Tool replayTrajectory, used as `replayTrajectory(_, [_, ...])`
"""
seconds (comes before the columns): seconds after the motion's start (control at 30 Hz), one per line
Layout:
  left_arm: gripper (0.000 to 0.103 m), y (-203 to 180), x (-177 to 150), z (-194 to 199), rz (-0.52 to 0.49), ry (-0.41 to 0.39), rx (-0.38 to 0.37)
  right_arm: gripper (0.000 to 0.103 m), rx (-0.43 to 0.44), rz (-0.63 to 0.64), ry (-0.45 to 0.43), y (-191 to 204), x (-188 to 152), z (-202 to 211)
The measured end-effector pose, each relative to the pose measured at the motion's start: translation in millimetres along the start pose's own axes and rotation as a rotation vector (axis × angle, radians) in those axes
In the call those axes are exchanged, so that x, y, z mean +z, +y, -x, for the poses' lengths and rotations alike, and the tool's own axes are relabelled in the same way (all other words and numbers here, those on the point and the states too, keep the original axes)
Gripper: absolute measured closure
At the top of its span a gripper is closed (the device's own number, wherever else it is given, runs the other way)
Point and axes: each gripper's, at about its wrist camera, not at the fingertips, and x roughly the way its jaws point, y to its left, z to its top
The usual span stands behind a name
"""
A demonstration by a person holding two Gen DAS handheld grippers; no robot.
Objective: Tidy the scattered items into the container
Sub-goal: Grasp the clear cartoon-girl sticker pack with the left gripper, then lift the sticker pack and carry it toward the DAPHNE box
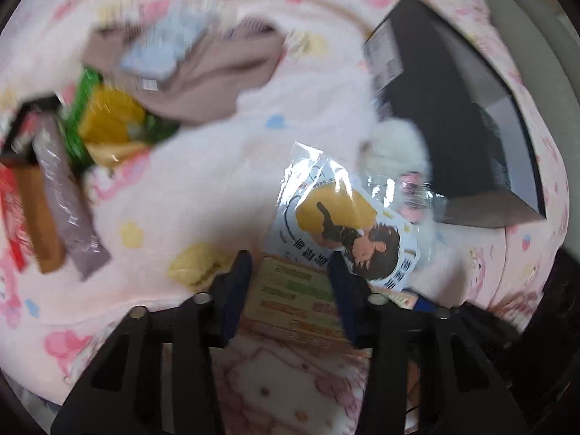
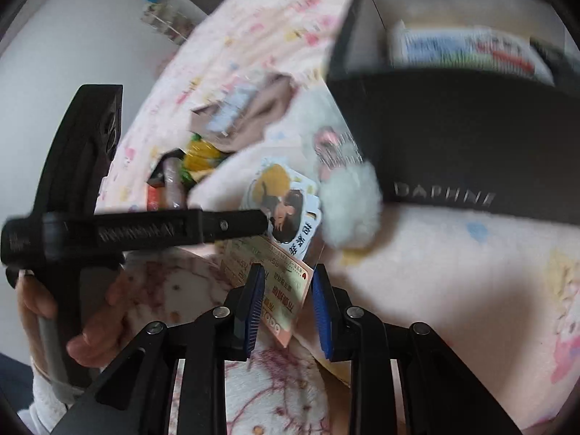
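Observation:
A black box point(image 1: 453, 108) lies on the pink blanket point(image 1: 203, 188); in the right wrist view point(image 2: 453, 123) it holds a blue and white packet point(image 2: 460, 49). A tan printed card point(image 1: 293, 301) lies between the fingers of my open left gripper point(image 1: 290, 272). The same card point(image 2: 272, 282) sits between the fingers of my open right gripper point(image 2: 286, 282). A sticker pack with a cartoon figure point(image 1: 348, 224) and a white fluffy pompom point(image 1: 398, 145) lie just beyond. The left gripper's body point(image 2: 137, 228) shows in the right wrist view.
A beige cloth point(image 1: 217, 72) with a light blue packet point(image 1: 159, 50) lies far left. A green and yellow snack bag point(image 1: 108, 123), a grey bar point(image 1: 69, 199) and red and brown packs point(image 1: 25, 210) lie at the left edge.

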Motion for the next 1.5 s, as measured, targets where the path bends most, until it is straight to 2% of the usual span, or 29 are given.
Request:
replayTrajectory(0.1, [0.071, -6.9, -18.5, 31.8, 0.007, -0.082, -0.079, 0.081, -0.019, 0.049, -0.064, 6.1, 1.4, 30.2])
replayTrajectory(0.17, [0.074, -14.7, -26.1, 54.3, 0.024, -0.138, -0.123, 0.082, 0.016, 0.057, -0.112, 6.4, 4.7, 55.5])
replayTrajectory(0.2, [0.080, -23.0, -29.0, 67.0, 0.021, -0.164, -0.176, 0.084, 0.048, 0.078, -0.146, 9.2, 7.7, 73.2])
replayTrajectory(0.27, [0.080, -43.5, -31.2, 86.1, -0.005, -0.196, -0.280, 0.084, 0.087, 0.123, -0.185, 15.8, 15.1, 96.6])
replayTrajectory(0.3, [0.080, -61.2, -29.2, 95.7, -0.044, -0.221, -0.284, 0.084, 0.082, 0.166, -0.217, 22.1, 20.2, 113.5])
replayTrajectory(0.4, [0.081, -103.7, -18.9, 108.1, -0.139, -0.298, -0.208, 0.085, 0.062, 0.235, -0.268, 28.3, 31.0, 143.3])
replayTrajectory(0.5, [0.081, -120.0, -1.0, 92.8, -0.138, -0.266, -0.244, 0.085, 0.030, 0.217, -0.274, 12.6, 40.4, 153.6])
replayTrajectory(0.57, [0.081, -121.6, 2.3, 81.6, -0.125, -0.253, -0.211, 0.085, -0.011, 0.178, -0.259, -7.0, 37.9, 150.8])
replayTrajectory(0.67, [0.081, -112.9, 7.5, 62.1, -0.095, -0.222, -0.181, 0.085, -0.001, 0.122, -0.228, -33.0, 28.9, 142.3])
replayTrajectory(0.73, [0.081, -104.4, 6.4, 52.1, -0.069, -0.208, -0.141, 0.085, -0.027, 0.089, -0.209, -46.9, 22.7, 132.6])
replayTrajectory(0.8, [0.081, -91.4, 2.2, 43.7, -0.040, -0.196, -0.100, 0.085, -0.049, 0.075, -0.202, -54.7, 18.5, 128.2])
replayTrajectory(0.87, [0.079, -79.1, -0.7, 38.5, -0.023, -0.190, -0.091, 0.085, -0.045, 0.068, -0.201, -59.2, 12.0, 125.9])
replayTrajectory(0.97, [0.067, -53.3, -4.0, 30.4, 0.017, -0.195, -0.132, 0.085, -0.033, 0.047, -0.193, -62.8, 7.5, 119.0])
replayTrajectory(1.1, [0.066, -21.4, -5.9, 14.6, 0.089, -0.209, -0.166, 0.085, -0.057, -0.006, -0.173, -69.9, 0.8, 104.9])
replayTrajectory(1.2, [0.063, -7.6, -6.4, 3.6, 0.108, -0.219, -0.222, 0.080, -0.011, -0.027, -0.149, -68.9, -4.2, 94.8])
replayTrajectory(1.27, [0.063, 0.7, -3.5, -0.7, 0.143, -0.216, -0.248, 0.073, 0.016, -0.018, -0.138, -62.6, -6.1, 87.7])
replayTrajectory(1.33, [0.063, 4.8, 1.2, 4.1, 0.167, -0.240, -0.254, 0.066, -0.004, 0.005, -0.131, -53.7, -6.9, 81.0])
replayTrajectory(1.43, [0.063, 7.9, 9.1, 11.9, 0.161, -0.307, -0.264, 0.066, -0.020, 0.032, -0.110, -41.8, -5.7, 68.0])
replayTrajectory(1.5, [0.063, 18.0, 16.5, 2.5, 0.201, -0.299, -0.320, 0.066, 0.022, 0.045, -0.116, -39.1, 1.1, 53.7])
